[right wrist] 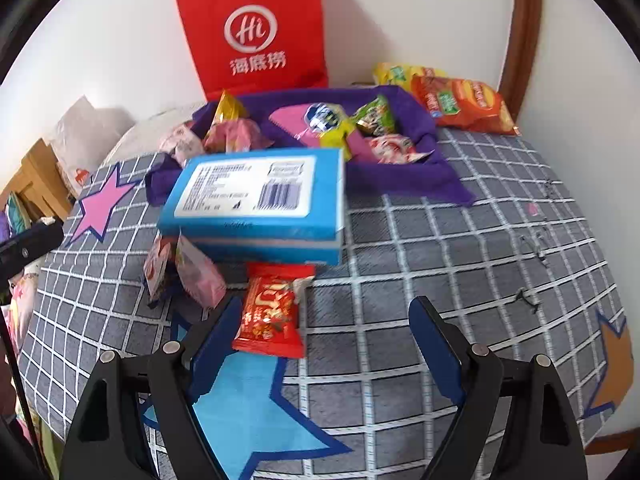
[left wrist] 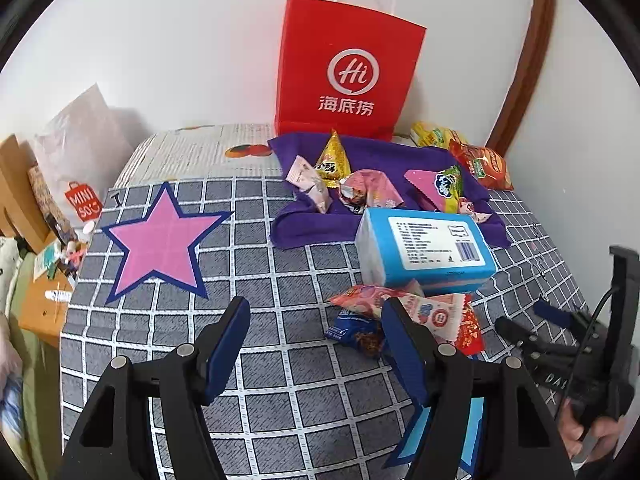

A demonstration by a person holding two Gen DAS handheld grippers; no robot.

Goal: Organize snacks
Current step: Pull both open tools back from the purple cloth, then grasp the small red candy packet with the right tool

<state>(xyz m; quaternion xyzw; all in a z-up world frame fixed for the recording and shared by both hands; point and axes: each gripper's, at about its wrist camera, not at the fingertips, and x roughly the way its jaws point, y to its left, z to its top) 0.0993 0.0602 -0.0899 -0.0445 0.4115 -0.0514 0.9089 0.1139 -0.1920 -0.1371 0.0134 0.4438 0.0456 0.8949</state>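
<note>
Several small snack packets lie on a purple cloth at the back of the table. A blue tissue pack lies in front of it. Near it lie a red packet, pink packets and a dark blue packet. My left gripper is open and empty, its right finger beside the pink packet. My right gripper is open and empty, its left finger beside the red packet; it also shows in the left wrist view.
A red paper bag stands against the wall behind the cloth. Orange and yellow chip bags lie at the back right. The grey checked tablecloth has star patches. Clutter and a MINISO bag sit off the left edge.
</note>
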